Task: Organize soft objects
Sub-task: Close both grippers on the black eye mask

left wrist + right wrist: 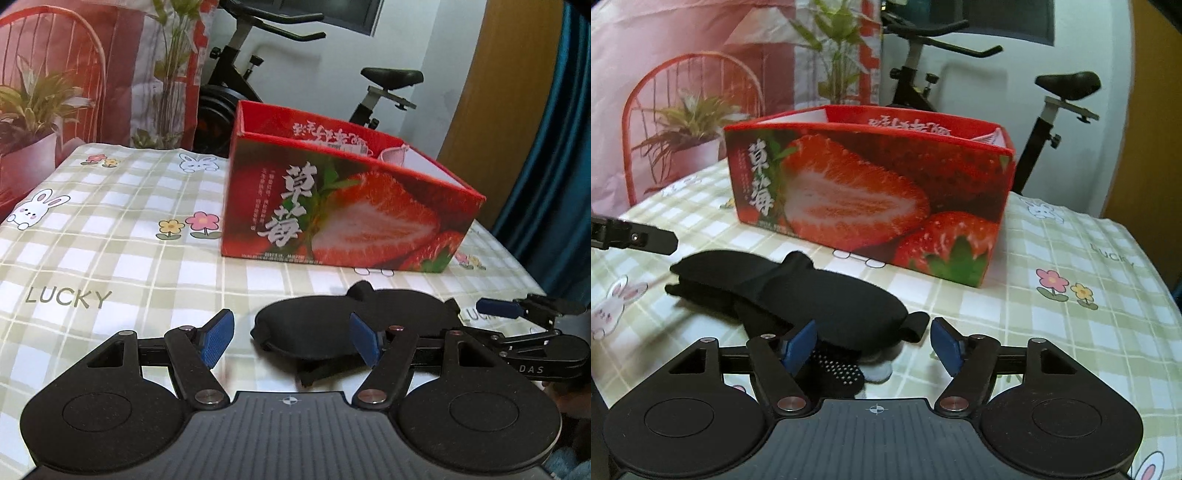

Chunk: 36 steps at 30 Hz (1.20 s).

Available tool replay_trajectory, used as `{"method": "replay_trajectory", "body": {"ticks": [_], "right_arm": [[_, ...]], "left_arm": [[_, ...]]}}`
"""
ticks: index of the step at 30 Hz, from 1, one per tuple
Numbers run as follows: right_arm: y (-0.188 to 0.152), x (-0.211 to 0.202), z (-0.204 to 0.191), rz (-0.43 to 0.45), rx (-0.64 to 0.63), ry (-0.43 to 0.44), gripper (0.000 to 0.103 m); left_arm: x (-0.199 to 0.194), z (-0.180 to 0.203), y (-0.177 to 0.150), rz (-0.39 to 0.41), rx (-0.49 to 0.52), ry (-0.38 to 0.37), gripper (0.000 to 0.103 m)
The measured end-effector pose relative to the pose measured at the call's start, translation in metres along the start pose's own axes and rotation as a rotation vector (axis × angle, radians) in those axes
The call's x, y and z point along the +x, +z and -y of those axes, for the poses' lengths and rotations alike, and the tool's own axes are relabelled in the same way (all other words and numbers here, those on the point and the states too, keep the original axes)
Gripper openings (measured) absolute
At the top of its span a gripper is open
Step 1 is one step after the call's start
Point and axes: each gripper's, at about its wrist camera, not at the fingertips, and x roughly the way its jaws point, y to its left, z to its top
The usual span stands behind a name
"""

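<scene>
Left tool wide apart, nothing between pads, low over bench. Right tool also parted, pads flanking near end of black eye mask without pressing it. Mask lies flat on checked cloth, just ahead of both tools. Beyond it, red strawberry box stands open-topped, pale soft item inside. Exercise bike behind bench.

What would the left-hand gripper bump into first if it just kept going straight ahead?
Probably the checked tablecloth, since the left gripper tilts downward. The black eye mask lies just right of its line; depth is hard to judge.
</scene>
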Motion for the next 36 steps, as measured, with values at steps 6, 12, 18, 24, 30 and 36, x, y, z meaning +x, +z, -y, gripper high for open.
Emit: {"method": "replay_trajectory", "body": {"ticks": [6, 12, 18, 24, 30, 36], "right_arm": [[-0.003, 0.005, -0.011, -0.014, -0.062, -0.003, 0.065], [0.006, 0.011, 0.006, -0.001, 0.037, -0.005, 0.060], [0.021, 0.026, 0.013, 0.010, 0.048, 0.028, 0.058], [0.038, 0.044, 0.009, 0.033, -0.007, 0.027, 0.058], [0.046, 0.055, 0.005, 0.061, 0.005, 0.029, 0.054], [0.042, 0.057, 0.019, 0.081, 0.121, 0.030, 0.042]], "left_arm": [[0.004, 0.002, -0.005, -0.021, 0.021, -0.003, 0.072], [0.004, 0.002, -0.006, -0.021, 0.016, -0.011, 0.072], [0.001, 0.002, 0.000, 0.008, 0.003, -0.047, 0.072], [0.005, 0.002, 0.001, 0.001, 0.005, -0.053, 0.072], [0.009, 0.006, 0.000, -0.009, 0.040, -0.048, 0.072], [0.020, 0.002, 0.004, -0.038, 0.012, -0.023, 0.072]]}}
